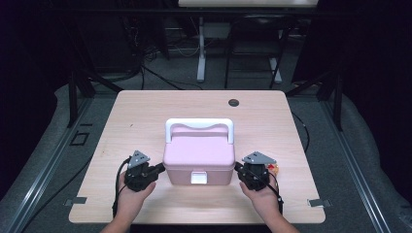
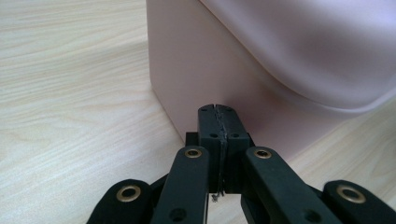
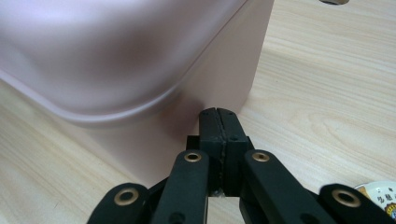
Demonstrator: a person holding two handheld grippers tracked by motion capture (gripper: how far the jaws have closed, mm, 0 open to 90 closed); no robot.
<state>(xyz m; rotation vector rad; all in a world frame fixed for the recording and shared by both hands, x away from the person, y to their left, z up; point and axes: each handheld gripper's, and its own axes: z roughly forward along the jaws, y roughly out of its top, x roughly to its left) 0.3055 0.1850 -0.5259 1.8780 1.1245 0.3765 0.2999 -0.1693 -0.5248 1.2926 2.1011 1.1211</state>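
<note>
A pink lidded box (image 1: 198, 155) with a white handle (image 1: 199, 124) and a white front latch (image 1: 198, 178) stands on the wooden table (image 1: 145, 111) near its front edge. My left gripper (image 1: 162, 168) is shut with nothing in it, its tips pressed against the box's left wall (image 2: 187, 70). My right gripper (image 1: 237, 168) is shut and empty too, its tips against the box's right wall (image 3: 224, 79). In the left gripper view the closed jaws of the left gripper (image 2: 218, 109) meet the pink side low down. In the right gripper view the right gripper (image 3: 217, 112) does the same.
A small round item with red and yellow print (image 1: 274, 169) lies on the table just right of my right gripper, and its edge (image 3: 380, 196) shows at the lower right. A dark grommet hole (image 1: 233, 102) sits near the table's back edge. Table legs and cables lie beyond.
</note>
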